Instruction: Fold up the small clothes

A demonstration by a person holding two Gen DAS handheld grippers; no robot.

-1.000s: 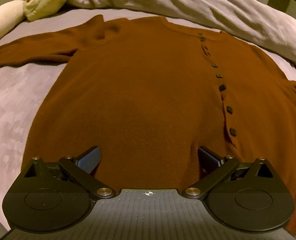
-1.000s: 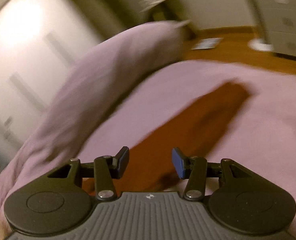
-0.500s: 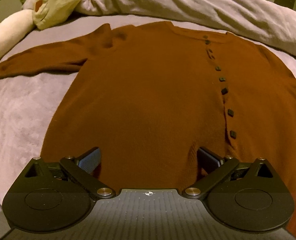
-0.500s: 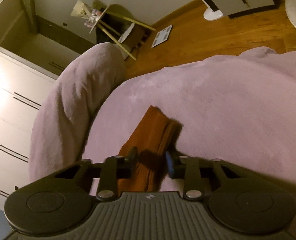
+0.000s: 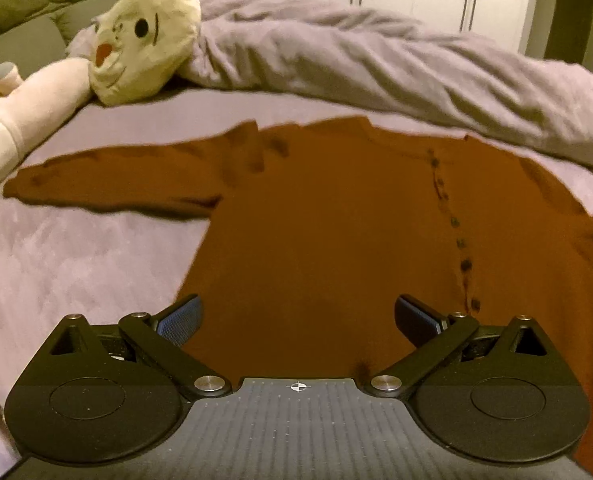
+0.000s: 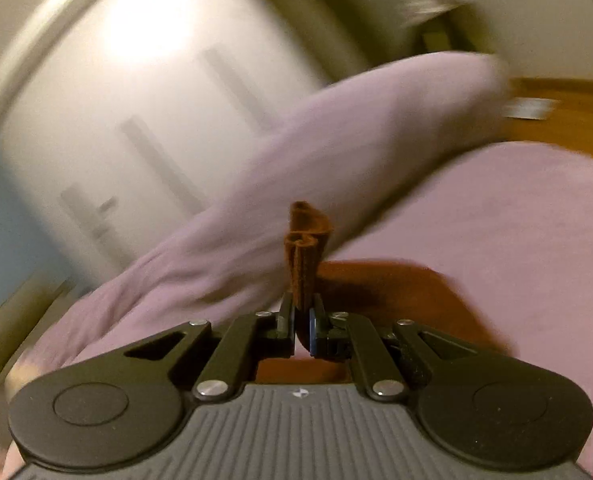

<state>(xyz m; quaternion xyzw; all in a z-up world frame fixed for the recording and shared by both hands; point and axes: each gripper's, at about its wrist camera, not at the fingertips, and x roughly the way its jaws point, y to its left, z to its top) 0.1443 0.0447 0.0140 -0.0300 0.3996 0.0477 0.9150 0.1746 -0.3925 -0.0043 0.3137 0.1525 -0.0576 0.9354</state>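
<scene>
A rust-brown buttoned cardigan (image 5: 328, 216) lies flat on the lilac bed, its left sleeve (image 5: 112, 178) stretched out sideways and a row of dark buttons (image 5: 454, 222) running down its right half. My left gripper (image 5: 296, 316) hovers over the hem, open, with nothing between its fingers. In the right wrist view my right gripper (image 6: 302, 314) is shut on the cuff of the other sleeve (image 6: 306, 240), which sticks up bunched above the pads. The rest of that sleeve (image 6: 380, 284) trails over the bed behind it.
A rumpled grey duvet (image 5: 376, 60) lies along the far side of the bed. A cream plush toy (image 5: 144, 36) rests at the back left. White wardrobe doors (image 6: 136, 100) and a wooden floor (image 6: 556, 120) lie beyond the bed (image 5: 56, 256).
My right gripper closed on the sleeve cuff and lifted it off the bed while swinging round. My left gripper rose and drew back, so more of the cardigan and the plush toy show.
</scene>
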